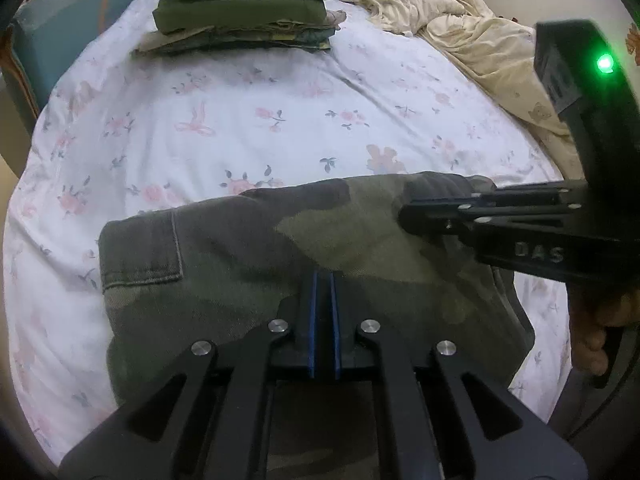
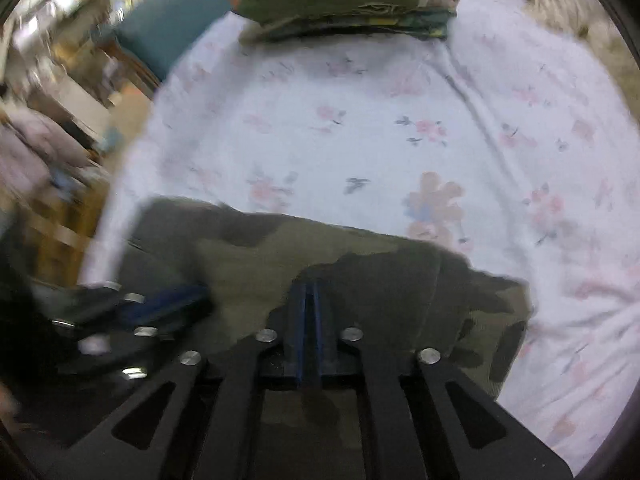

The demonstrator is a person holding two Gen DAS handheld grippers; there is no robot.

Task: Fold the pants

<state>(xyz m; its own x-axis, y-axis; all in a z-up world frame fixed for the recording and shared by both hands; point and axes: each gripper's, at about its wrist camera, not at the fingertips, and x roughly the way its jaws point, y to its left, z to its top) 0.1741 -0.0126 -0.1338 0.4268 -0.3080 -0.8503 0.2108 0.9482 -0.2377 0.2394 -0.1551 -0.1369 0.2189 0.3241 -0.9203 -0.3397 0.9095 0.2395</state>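
The camouflage pants are mottled dark green, olive and near-black. The bedsheet is white with pink flowers. At twelve o'clock, the folded stack looks olive green; the crumpled blanket is cream. Black tongs have blue pads.

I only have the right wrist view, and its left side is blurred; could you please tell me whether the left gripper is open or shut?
Observer: The left gripper is shut, its blue fingers together, over the camouflage pants.
Operator: Thank you. Is there a pocket on the pants that I cannot see?
Observer: Yes, a stitched patch pocket lies at the pants' left end in the left wrist view.
Operator: And what lies to the right of the bed?
Observer: A crumpled cream blanket lies along the right edge of the floral sheet, beyond the folded stack.
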